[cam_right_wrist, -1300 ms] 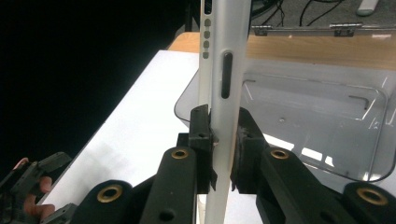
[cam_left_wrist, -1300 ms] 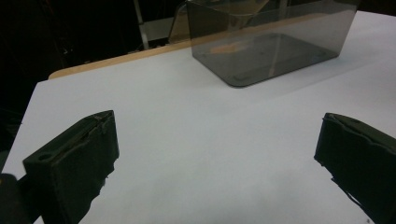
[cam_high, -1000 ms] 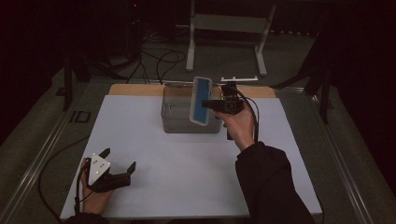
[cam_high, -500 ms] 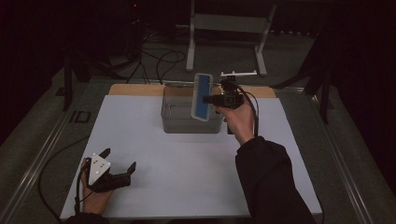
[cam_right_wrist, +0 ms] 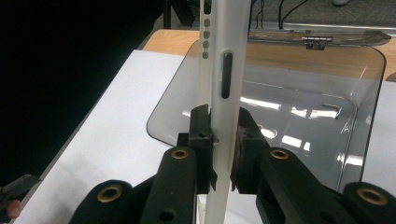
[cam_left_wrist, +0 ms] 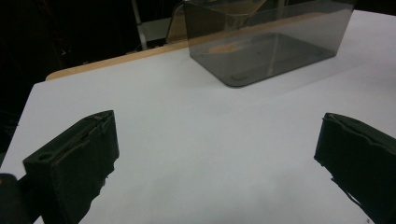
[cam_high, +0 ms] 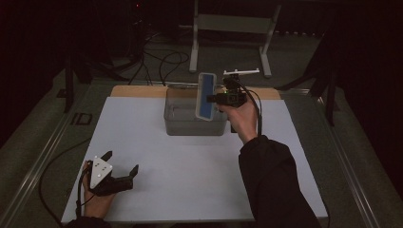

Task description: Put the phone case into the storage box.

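Note:
A phone point(cam_high: 206, 96) in a white case with a blue face stands upright on its edge, and my right gripper point(cam_high: 212, 99) is shut on it from the right. It hangs over the clear grey plastic box point(cam_high: 195, 124) at the back middle of the white table. In the right gripper view the phone's white edge point(cam_right_wrist: 225, 70) runs up between the pads, with the box point(cam_right_wrist: 303, 98) open below. My left gripper point(cam_high: 121, 161) rests at the table's front left, open with nothing between its fingers point(cam_left_wrist: 74, 154). The box point(cam_left_wrist: 271, 46) lies well ahead of it.
The white table top point(cam_high: 190, 171) sits on a wooden board point(cam_high: 138, 90) that shows along the back edge. Behind the table stand a metal frame point(cam_high: 233, 23) and loose cables point(cam_high: 161, 61) on the floor. A hinged lid point(cam_right_wrist: 322, 39) lies at the box's far rim.
My right gripper has lifted the phone slightly above the box. The left gripper has stayed where it was.

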`<state>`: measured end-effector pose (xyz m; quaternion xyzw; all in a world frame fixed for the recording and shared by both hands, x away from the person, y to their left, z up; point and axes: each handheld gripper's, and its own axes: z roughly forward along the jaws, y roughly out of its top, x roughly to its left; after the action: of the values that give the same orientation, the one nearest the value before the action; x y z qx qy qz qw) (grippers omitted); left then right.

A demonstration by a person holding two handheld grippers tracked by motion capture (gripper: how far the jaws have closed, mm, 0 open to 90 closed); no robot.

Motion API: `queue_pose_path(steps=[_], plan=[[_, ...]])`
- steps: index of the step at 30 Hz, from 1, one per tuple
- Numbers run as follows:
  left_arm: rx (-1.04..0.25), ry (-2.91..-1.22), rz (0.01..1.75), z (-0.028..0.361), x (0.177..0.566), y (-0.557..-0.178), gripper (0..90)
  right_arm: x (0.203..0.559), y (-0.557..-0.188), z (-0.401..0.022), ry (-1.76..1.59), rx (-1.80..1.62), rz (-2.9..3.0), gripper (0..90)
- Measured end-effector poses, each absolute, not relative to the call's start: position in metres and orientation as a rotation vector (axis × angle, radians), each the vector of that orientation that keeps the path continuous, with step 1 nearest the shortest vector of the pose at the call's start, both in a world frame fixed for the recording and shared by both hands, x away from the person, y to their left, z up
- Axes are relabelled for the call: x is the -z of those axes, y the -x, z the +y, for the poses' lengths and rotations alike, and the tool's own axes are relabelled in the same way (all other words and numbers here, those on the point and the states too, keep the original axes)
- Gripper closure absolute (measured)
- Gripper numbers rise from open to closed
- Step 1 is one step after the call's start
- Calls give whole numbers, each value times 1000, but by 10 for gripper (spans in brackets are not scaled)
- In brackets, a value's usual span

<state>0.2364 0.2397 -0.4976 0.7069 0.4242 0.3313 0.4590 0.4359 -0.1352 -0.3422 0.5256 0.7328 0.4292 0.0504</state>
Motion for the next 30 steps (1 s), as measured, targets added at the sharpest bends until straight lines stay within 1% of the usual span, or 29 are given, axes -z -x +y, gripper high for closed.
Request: queue_pose_path(steps=[30], plan=[[-815,-1739,1042,239,498,-236,7,345,-457,-138,-1648,-1216,2205,818]])
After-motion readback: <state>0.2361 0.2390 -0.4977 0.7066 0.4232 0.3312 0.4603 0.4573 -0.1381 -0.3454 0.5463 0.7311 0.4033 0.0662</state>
